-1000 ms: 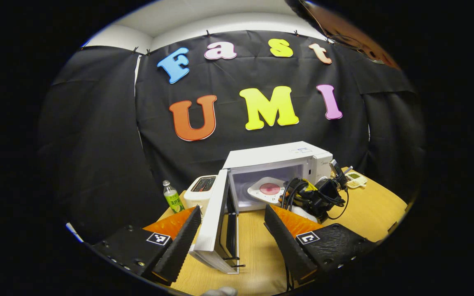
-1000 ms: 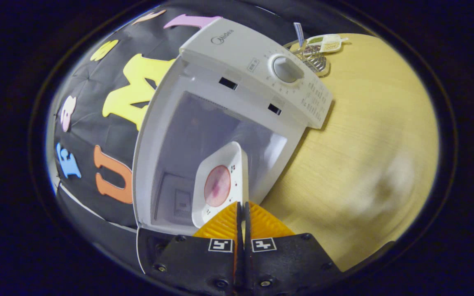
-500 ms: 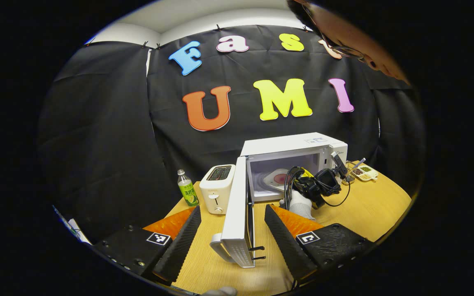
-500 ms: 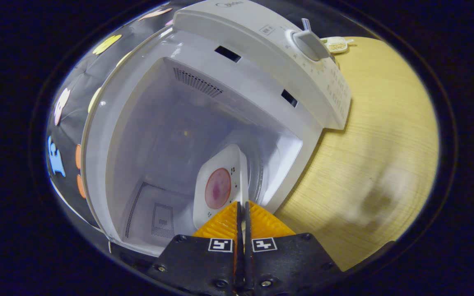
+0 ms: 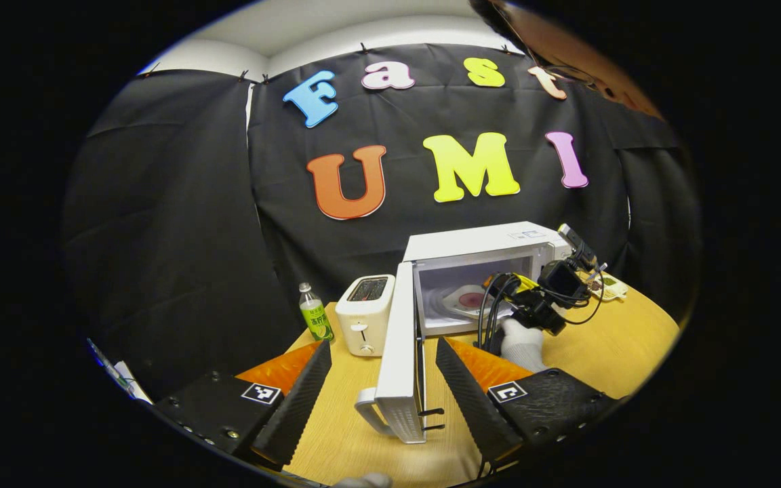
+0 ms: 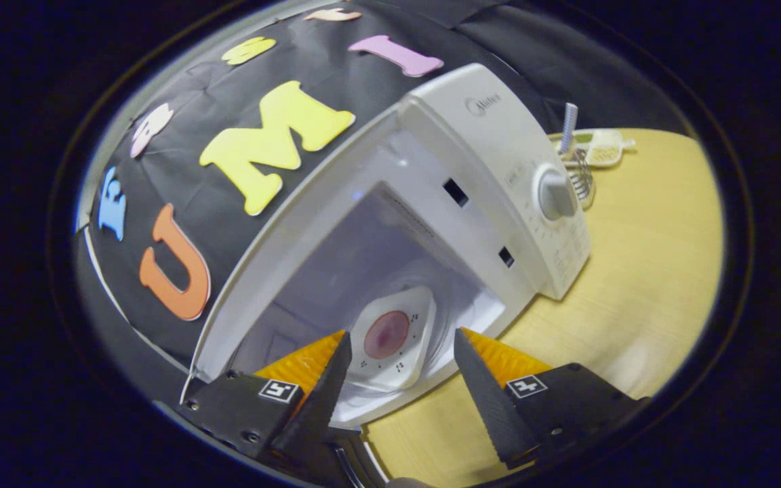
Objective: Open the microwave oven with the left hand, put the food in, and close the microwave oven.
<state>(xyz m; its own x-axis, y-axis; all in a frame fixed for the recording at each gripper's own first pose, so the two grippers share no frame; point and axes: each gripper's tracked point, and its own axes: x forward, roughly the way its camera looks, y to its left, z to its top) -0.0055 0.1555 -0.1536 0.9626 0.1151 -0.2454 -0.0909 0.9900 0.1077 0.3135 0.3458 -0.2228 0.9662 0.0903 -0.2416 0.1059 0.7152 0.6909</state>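
Now I'm spreading the right gripper [image 6: 397, 379] to leave the plate [image 6: 390, 339] inside the microwave [image 6: 499, 176]; door [image 5: 401, 352] at twelve o'clock awaiting my released left gripper [image 5: 384, 386].

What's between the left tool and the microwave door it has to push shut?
Nothing visible. The open door stands edge-on right between the open left tool's fingers. The plate of food already sits inside the microwave, but the right tool hangs at the opening, in the door's closing path.

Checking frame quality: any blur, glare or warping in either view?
Left gripper view: sharp, strong fisheye bending of the table edge, no glare. Right gripper view: microwave bowed and tilted, plate sharp, table softly blurred at right.
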